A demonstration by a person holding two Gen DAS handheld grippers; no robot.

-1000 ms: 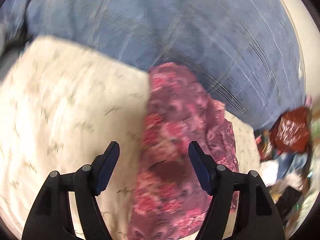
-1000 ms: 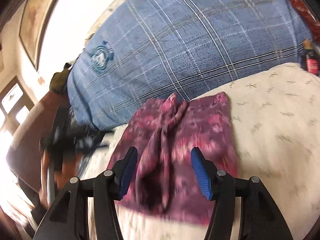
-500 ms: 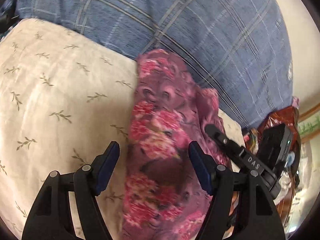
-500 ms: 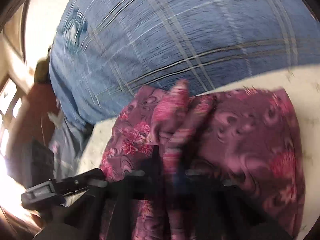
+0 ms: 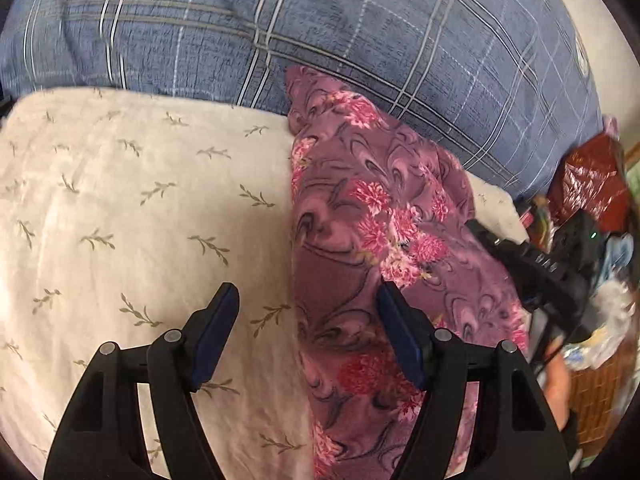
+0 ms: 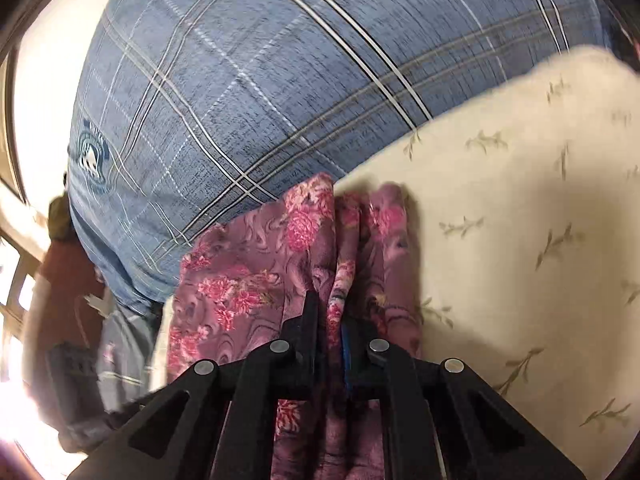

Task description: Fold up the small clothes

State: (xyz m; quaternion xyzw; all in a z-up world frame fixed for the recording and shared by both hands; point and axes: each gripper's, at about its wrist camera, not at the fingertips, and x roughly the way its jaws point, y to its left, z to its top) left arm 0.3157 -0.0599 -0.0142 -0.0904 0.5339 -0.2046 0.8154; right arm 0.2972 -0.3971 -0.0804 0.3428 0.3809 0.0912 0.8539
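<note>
Your right gripper pinching a raised fold of the purple floral garment, its jaws having just eased slightly, your left gripper spread wide over the garment's edge, garment on the cream leaf-print sheet against the blue plaid pillow

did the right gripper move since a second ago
Yes. The right gripper has come forward and down onto the floral garment, nearer the blue plaid pillow, and its jaws have just been closing, now pinching a fold.
</note>
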